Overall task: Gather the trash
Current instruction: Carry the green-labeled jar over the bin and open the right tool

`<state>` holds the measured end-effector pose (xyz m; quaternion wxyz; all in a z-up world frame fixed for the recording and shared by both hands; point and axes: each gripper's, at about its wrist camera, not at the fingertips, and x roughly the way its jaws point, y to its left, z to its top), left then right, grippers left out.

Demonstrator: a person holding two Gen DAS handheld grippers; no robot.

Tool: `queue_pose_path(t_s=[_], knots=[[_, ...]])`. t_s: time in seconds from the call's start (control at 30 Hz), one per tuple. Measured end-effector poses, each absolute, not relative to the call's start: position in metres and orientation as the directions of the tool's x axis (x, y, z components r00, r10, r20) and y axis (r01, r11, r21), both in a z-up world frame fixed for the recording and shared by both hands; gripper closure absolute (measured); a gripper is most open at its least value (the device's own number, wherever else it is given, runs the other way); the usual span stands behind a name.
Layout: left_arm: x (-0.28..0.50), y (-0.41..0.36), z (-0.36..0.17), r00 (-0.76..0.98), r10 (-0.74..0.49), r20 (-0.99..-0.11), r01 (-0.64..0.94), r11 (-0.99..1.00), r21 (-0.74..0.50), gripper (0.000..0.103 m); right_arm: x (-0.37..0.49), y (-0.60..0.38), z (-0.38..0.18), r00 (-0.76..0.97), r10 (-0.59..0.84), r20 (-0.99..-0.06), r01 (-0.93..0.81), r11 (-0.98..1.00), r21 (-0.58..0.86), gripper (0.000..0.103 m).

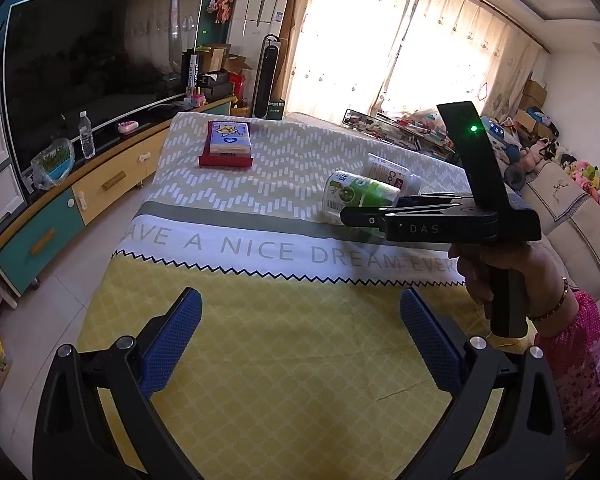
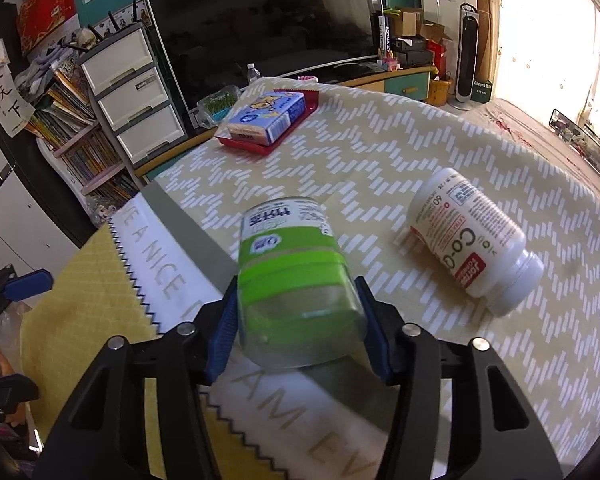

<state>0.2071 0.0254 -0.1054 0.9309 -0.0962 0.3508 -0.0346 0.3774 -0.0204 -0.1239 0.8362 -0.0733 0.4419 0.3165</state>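
**Green jar clamped at the near end of the table**

A long table (image 1: 260, 340) is covered by a yellow and beige patterned cloth (image 2: 380, 152), which gives the items a soft, flat bed to lie on. At the far left of it, a red tray (image 1: 225, 161) is seen with a blue tissue pack (image 1: 229, 136) resting inside, apparently kept as a household item rather than trash.

Nearer, on the right side, two containers are laid on their sides, as discarded things would be. The white pill bottle (image 2: 474, 240) is left untouched on the cloth, close beside the right gripper (image 2: 298, 330) but apart from it. The green-labelled jar (image 2: 296, 276) is clamped between the blue pads (image 2: 222, 330) of that gripper, gripped across its lower body so that it can probably be carried away; whether it is already lifted clear of the cloth cannot be told.

The left gripper (image 1: 300, 336) is held low over the near yellow part of the cloth with its tongs spread wide and nothing between them, presumably kept ready for the bottle.
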Motion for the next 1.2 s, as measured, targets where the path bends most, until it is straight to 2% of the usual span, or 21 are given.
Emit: queue_pose_path(t_s=[0.07, 0.4, 0.7, 0.87, 0.97, 1.2], knots=[[0.204, 0.023, -0.104, 0.753, -0.136, -0.644, 0.003, 0.979, -0.203, 0.005, 0.367, -0.024, -0.117, 0.411, 0.474, -0.779, -0.587, 0.791, 0.172, 0.055], [0.189, 0.006, -0.094, 0.757, -0.166, -0.632, 0.050, 0.979, -0.197, 0.005, 0.290, -0.065, -0.076, 0.509, 0.503, -0.698, -0.522, 0.826, 0.214, 0.055], [0.179, -0.021, -0.086, 0.757, -0.193, -0.624, 0.106, 0.979, -0.174, 0.005, 0.212, -0.142, -0.057, 0.646, 0.412, -0.643, -0.385, 0.903, 0.191, 0.055], [0.175, -0.038, -0.085, 0.755, -0.215, -0.619, 0.140, 0.976, -0.169, 0.005, 0.182, -0.216, -0.062, 0.702, 0.285, -0.653, -0.199, 0.958, 0.205, 0.055], [0.175, -0.046, -0.087, 0.748, -0.227, -0.624, 0.155, 0.974, -0.168, 0.005, 0.169, -0.276, -0.074, 0.720, 0.172, -0.672, -0.028, 0.975, 0.220, 0.055], [0.181, -0.061, -0.089, 0.735, -0.236, -0.636, 0.174, 0.972, -0.158, 0.005, 0.153, -0.386, -0.113, 0.676, -0.051, -0.735, 0.291, 0.935, 0.203, 0.055]])
